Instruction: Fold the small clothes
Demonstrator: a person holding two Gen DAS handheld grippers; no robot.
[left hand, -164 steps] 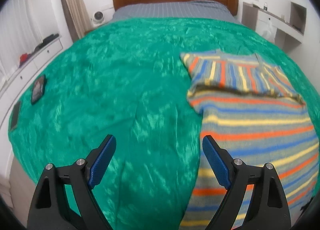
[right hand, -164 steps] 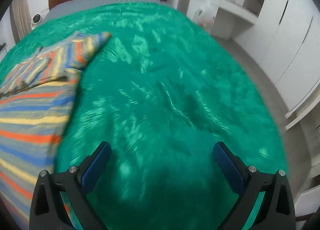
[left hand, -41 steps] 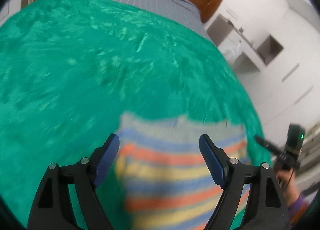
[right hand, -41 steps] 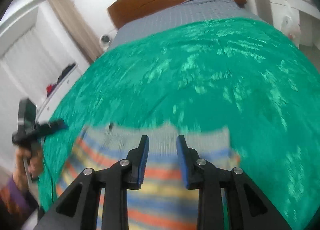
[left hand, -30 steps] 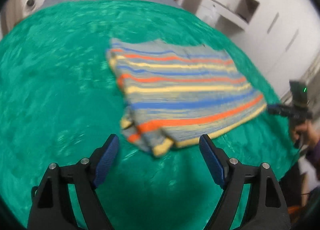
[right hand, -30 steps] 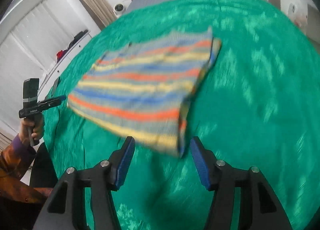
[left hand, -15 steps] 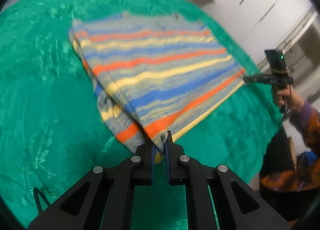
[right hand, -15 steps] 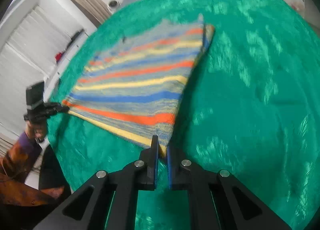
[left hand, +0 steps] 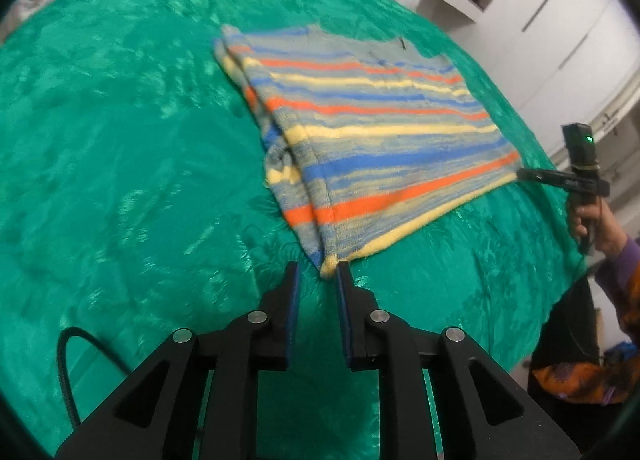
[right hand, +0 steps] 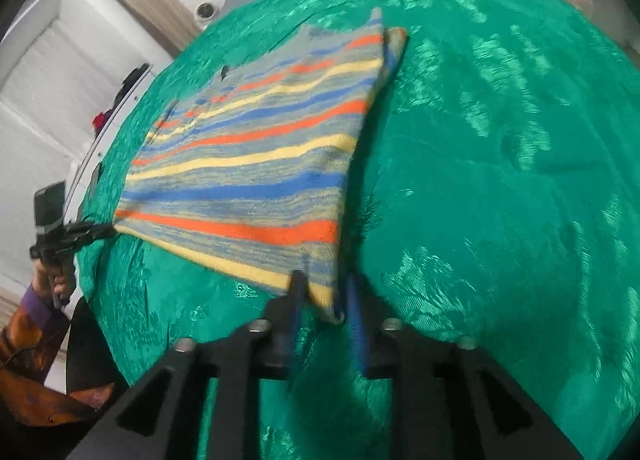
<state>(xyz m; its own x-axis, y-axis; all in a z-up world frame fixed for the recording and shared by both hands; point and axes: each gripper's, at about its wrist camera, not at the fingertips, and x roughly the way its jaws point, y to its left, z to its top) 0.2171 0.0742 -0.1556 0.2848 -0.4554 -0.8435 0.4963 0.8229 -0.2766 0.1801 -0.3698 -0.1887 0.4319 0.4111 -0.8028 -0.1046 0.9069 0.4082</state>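
Green bedspread (left hand: 120, 140), folded striped sweater (left hand: 372, 132)

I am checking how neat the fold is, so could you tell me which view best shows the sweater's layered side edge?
The left wrist view: the striped sweater shows its stacked layers along the near-left edge, fairly sharp. The right wrist view shows the same sweater mostly as a flat top, its side edge blurred by motion.

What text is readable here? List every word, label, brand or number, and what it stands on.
None can be read.
striped knit garment: stripes only, no label showing.
green bedspread: no print.
left hand-held gripper and right hand-held gripper: no markings visible.
white cabinets: nothing legible.
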